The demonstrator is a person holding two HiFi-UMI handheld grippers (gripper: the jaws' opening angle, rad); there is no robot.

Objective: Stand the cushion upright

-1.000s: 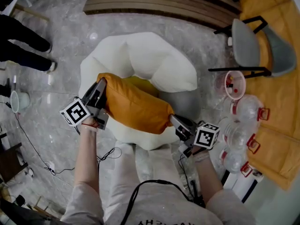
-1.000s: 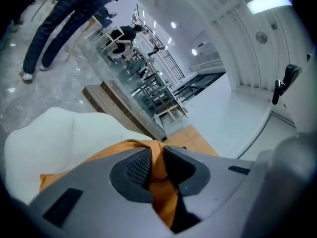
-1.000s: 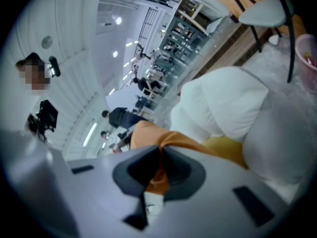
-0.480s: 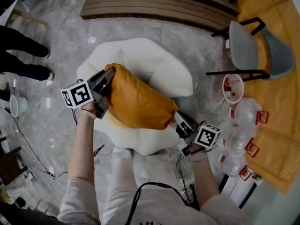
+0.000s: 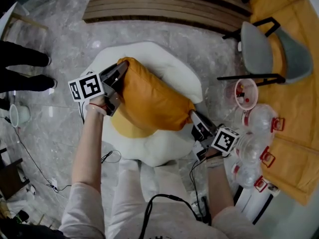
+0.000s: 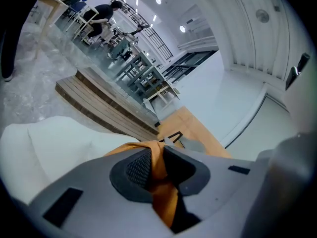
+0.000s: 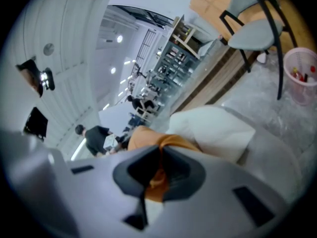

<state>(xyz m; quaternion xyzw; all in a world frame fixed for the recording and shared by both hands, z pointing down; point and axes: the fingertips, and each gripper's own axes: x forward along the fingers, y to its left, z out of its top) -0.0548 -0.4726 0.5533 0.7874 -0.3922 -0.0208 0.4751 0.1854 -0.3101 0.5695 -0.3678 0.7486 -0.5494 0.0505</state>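
Observation:
An orange cushion (image 5: 149,101) hangs between my two grippers above a white egg-shaped beanbag (image 5: 164,66) with a yellow centre (image 5: 127,128). My left gripper (image 5: 122,69) is shut on the cushion's far left corner, and orange fabric (image 6: 159,175) is pinched between its pads. At the cushion's near right corner my right gripper (image 5: 192,114) is also shut on the fabric (image 7: 156,180). The cushion stretches diagonally from upper left to lower right and sags in the middle.
A grey chair (image 5: 259,49) with black legs stands at the right on an orange mat (image 5: 294,133). A pink bin (image 5: 247,92) and several clear containers (image 5: 259,128) sit right of my right hand. A wooden slatted platform (image 5: 164,4) lies beyond. A person's legs (image 5: 25,66) are at the left.
Both grippers have carried the cushion away from me and slightly right over the beanbag. The left end rose toward the beanbag's far rim, uncovering the yellow centre.

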